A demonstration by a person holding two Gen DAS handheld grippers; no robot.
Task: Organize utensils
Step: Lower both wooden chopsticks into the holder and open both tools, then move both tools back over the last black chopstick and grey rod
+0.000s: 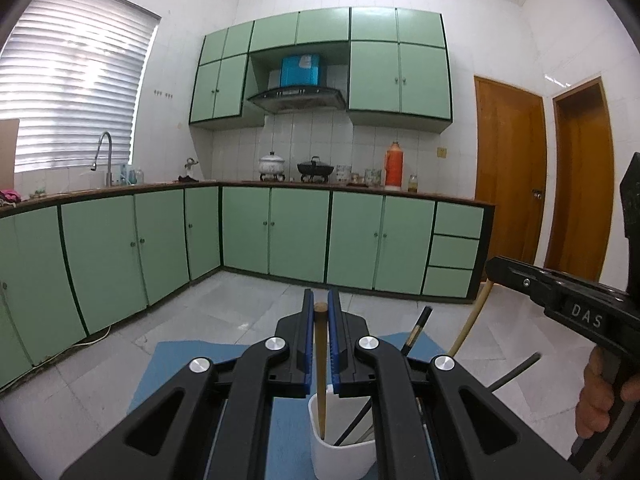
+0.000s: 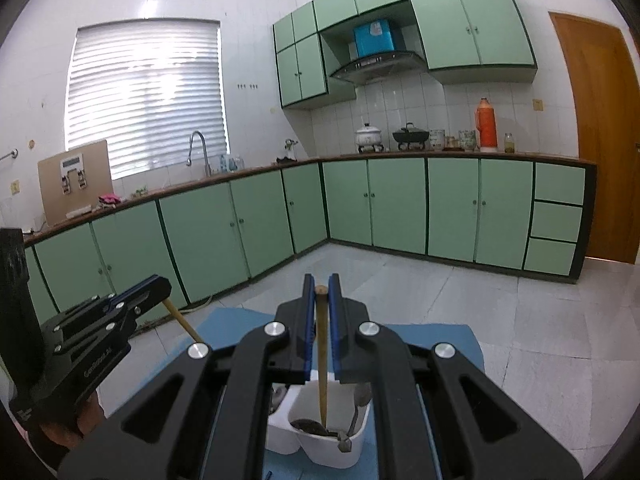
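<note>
My left gripper (image 1: 321, 307) is shut on a wooden chopstick (image 1: 320, 368) whose lower end stands in a white utensil holder (image 1: 340, 456), beside dark utensils (image 1: 414, 330). My right gripper (image 2: 321, 282) is shut on a wooden-handled spoon (image 2: 322, 360); its dark bowl rests in the right compartment of the white holder (image 2: 320, 444), next to a metal spoon (image 2: 360, 400). The right gripper also shows in the left wrist view (image 1: 520, 280), holding a pale handle (image 1: 472, 320). The left gripper shows in the right wrist view (image 2: 156, 284), with its chopstick (image 2: 182, 320).
The holder stands on a blue mat (image 2: 432, 340) on a surface above the tiled floor (image 2: 520, 320). Green cabinets (image 1: 280, 232) line the far walls under a counter with pots (image 1: 272, 164) and an orange thermos (image 1: 393, 170). Wooden doors (image 1: 508, 168) are at right.
</note>
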